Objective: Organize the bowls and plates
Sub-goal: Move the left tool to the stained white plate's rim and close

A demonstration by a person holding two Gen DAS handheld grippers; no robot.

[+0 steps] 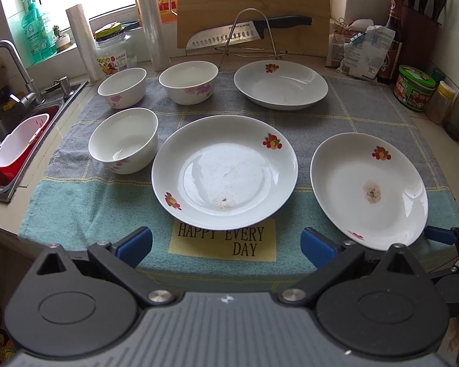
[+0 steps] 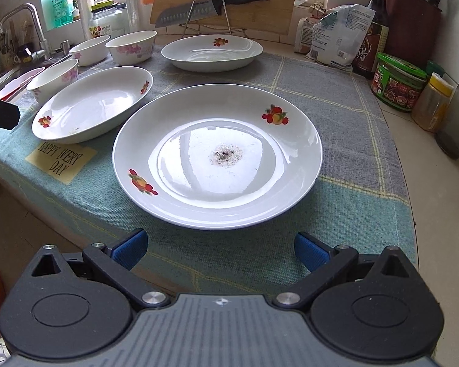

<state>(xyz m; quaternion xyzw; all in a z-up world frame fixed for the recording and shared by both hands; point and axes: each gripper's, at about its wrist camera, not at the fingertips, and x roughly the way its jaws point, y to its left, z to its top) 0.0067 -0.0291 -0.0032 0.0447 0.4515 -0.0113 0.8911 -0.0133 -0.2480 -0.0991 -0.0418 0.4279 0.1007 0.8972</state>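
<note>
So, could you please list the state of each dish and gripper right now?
Left gripper: open, empty.
Right gripper: open, empty.
Middle plate: upright, crumbs inside.
Right plate: upright, stained.
Far plate: upright, unstacked.
Three bowls: upright, empty, unstacked.

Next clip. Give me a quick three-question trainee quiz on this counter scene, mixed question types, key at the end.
1. How many bowls and how many plates sit on the cloth?
2. True or false: the left gripper is shut on a plate.
3. Which plate faces the right gripper? A) centre plate B) right plate C) far plate

Key:
1. Three bowls, three plates.
2. False; both grippers are open and hold nothing.
3. B; it carries a brown stain.
</note>
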